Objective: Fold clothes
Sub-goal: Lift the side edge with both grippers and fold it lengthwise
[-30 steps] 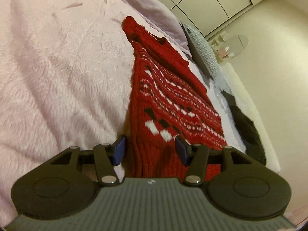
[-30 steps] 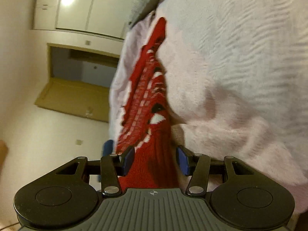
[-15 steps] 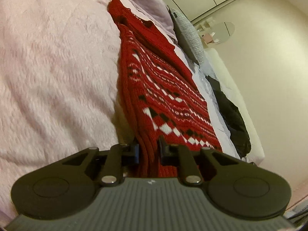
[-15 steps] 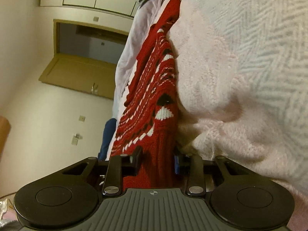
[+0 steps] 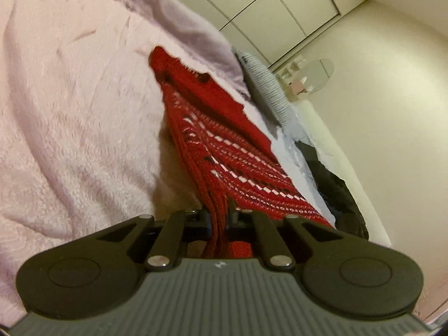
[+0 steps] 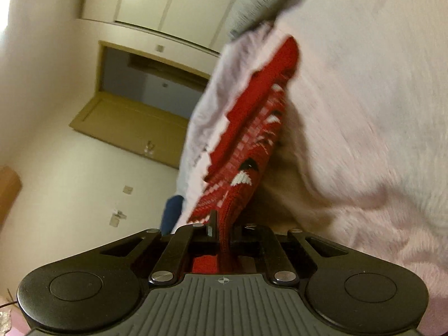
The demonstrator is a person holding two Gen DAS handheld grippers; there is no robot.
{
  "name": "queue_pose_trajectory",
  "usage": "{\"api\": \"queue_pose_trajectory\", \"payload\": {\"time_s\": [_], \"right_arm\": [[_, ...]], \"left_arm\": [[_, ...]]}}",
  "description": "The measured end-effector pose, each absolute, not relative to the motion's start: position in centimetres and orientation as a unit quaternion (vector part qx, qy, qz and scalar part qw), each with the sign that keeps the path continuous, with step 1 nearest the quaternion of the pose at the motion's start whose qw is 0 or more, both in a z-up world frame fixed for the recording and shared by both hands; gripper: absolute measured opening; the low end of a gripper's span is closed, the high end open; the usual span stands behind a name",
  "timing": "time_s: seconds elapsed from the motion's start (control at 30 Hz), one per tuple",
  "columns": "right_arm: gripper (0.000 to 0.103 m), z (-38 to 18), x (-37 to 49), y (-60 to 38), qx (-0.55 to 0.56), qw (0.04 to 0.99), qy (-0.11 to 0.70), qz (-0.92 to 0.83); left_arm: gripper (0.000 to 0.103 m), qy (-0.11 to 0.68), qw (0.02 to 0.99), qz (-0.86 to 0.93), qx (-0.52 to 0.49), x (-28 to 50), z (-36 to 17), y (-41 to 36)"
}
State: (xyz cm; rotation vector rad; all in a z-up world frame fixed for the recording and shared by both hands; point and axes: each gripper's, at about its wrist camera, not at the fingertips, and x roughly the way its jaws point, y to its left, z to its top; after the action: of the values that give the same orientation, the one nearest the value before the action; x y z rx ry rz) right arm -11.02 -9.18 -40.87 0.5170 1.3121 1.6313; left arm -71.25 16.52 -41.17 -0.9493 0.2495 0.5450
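Each gripper, left (image 5: 219, 219) and right (image 6: 224, 231), clamped the red sweater's (image 5: 224, 142) ribbed hem (bunched); it stretched toward 12 o'clock over the pink blanket (image 5: 70, 98).

A home bedroom: pink blanket (image 5: 70, 117), pillow (image 5: 268, 84), wardrobe doors (image 5: 266, 8).

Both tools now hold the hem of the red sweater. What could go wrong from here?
1. The left tool pinches only a narrow bunch of the red patterned knit sweater; the ribbed hem may slip out when lifted.
2. The right tool grips similarly little.
3. The fuzzy pink blanket may drag on the knit and wrinkle the fold.
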Motion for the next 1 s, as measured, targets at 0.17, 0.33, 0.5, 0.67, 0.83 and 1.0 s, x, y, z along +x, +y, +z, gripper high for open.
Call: {"api": "queue_pose_trajectory", "payload": {"time_s": [0.17, 0.33, 0.5, 0.67, 0.83, 1.0], "right_arm": [[0.004, -38.4, -11.3, -10.6, 0.213, 0.479, 0.52, 0.674], [0.004, -37.2, -12.2, -13.4, 0.215, 0.482, 0.519, 0.673], [0.004, -37.2, -13.8, -18.9, 0.223, 0.48, 0.526, 0.666], [0.004, -38.1, -15.1, -20.7, 0.202, 0.475, 0.56, 0.648], [0.004, -37.5, -14.1, -18.0, 0.182, 0.465, 0.571, 0.651], [0.004, -34.6, -10.8, -11.4, 0.182, 0.454, 0.559, 0.669]], "left_arm": [[0.004, 0.092, 0.858, 0.245, -0.442, -72.3, -39.2, 14.5], [0.004, 0.089, 0.851, 0.243, -0.458, -74.3, -39.6, 11.1], [0.005, 0.086, 0.842, 0.241, -0.474, -76.4, -40.0, 7.7], [0.005, 0.085, 0.831, 0.24, -0.494, -78.1, -40.6, 5.0], [0.005, 0.072, 0.832, 0.228, -0.501, -77.3, -39.5, 8.1], [0.005, 0.054, 0.834, 0.213, -0.506, -74.5, -36.8, 15.4]]}}
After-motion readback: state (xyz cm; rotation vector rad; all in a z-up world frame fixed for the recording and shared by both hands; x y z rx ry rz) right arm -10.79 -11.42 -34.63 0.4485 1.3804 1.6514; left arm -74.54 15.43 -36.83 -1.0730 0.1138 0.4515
